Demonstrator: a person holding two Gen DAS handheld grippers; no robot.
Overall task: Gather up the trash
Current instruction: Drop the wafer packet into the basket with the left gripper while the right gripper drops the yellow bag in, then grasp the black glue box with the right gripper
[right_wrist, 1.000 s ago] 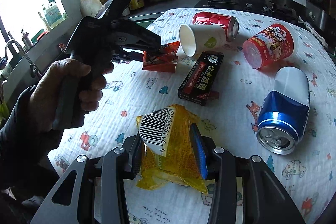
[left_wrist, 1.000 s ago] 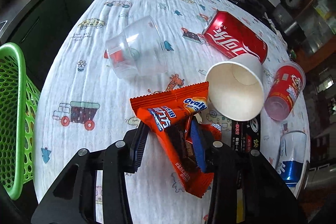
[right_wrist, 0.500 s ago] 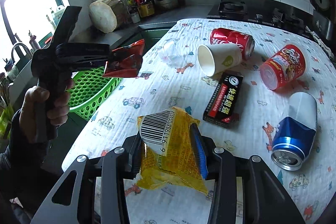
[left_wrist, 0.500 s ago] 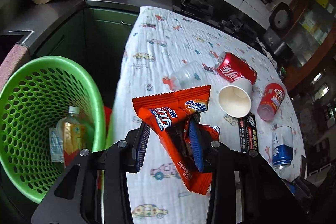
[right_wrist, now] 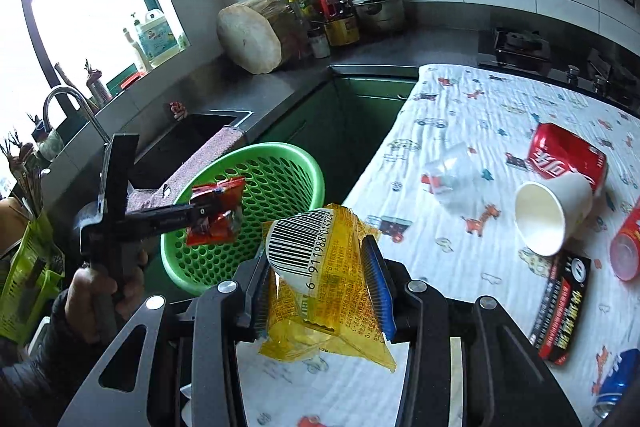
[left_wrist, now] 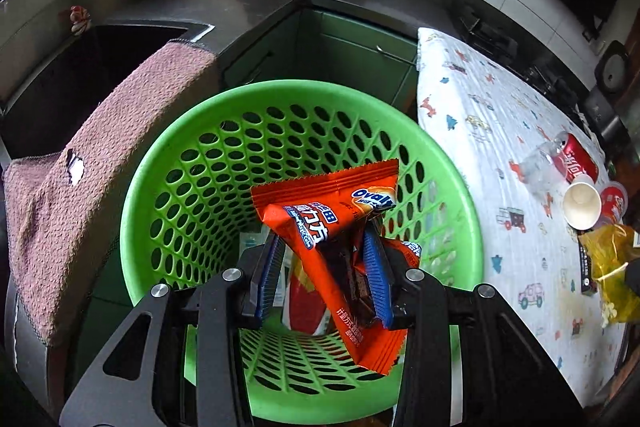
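Note:
My left gripper (left_wrist: 324,267) is shut on an orange Ovaltine wrapper (left_wrist: 336,223) and holds it over the mouth of the green mesh basket (left_wrist: 192,163). The right wrist view shows the same gripper (right_wrist: 216,215) with the wrapper (right_wrist: 218,209) above the basket (right_wrist: 280,163). My right gripper (right_wrist: 320,275) is shut on a yellow wrapper with a barcode (right_wrist: 324,259), held above the table's near left edge. That yellow wrapper also shows in the left wrist view (left_wrist: 608,259). Some trash lies in the basket, mostly hidden.
On the patterned tablecloth (right_wrist: 480,107) lie a red cola can (right_wrist: 564,155), a white paper cup (right_wrist: 552,215), a clear plastic cup (right_wrist: 452,175), a black box (right_wrist: 560,311), a red cup (right_wrist: 626,247) and a blue can (right_wrist: 616,383). A sink (left_wrist: 72,83) with a towel (left_wrist: 100,163) stands left of the basket.
My left gripper has swung left off the table with the orange wrapper and now hangs over the basket. My right gripper has moved left toward the basket with the yellow wrapper.

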